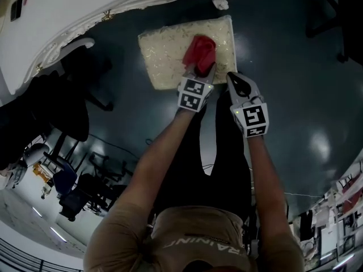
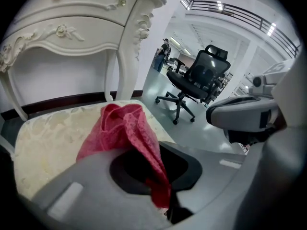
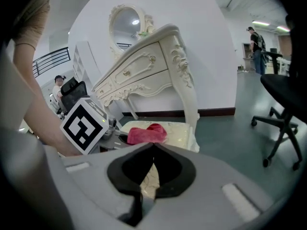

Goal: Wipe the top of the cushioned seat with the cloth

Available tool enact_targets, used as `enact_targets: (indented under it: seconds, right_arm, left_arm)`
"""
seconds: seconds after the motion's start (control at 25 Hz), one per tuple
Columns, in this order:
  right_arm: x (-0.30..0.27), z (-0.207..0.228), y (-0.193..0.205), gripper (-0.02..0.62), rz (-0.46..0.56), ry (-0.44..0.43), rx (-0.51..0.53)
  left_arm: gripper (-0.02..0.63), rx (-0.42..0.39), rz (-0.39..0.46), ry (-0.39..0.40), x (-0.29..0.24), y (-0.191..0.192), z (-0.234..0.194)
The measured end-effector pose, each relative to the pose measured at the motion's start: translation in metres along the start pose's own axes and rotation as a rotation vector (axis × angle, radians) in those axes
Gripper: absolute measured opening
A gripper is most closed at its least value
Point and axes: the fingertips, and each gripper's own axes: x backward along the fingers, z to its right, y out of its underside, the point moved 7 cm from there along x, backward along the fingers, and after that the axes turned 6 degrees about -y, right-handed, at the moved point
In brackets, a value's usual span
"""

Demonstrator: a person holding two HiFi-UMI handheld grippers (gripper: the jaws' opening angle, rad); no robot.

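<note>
Left gripper (image 1: 202,72) pinches the red cloth (image 1: 198,52), which lies bunched on the right part of the cushioned seat (image 1: 161,55), likely ready to drag across the top. Right gripper (image 1: 238,84), pressed together and empty, waits by the near right corner, out of the way.

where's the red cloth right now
In the head view the red cloth lies on the cushioned seat, toward its right side, pinched in the left hand-held gripper.

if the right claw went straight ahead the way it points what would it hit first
Probably the near edge of the cushioned seat, before the red cloth on it; depth is unclear.
</note>
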Motion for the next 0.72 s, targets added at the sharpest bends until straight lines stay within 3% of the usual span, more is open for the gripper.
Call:
enact_targets:
  seconds: [0.4, 0.72]
  right_arm:
    - [0.037, 0.048, 0.015, 0.002, 0.014, 0.006, -0.033]
    - [0.067, 0.083, 0.021, 0.002, 0.014, 0.028, -0.055]
  left_arm:
    - [0.038, -0.02, -0.025, 0.043, -0.039, -0.024, 0.058]
    - [0.038, 0.037, -0.03, 0.296, -0.054, -0.041, 0.119]
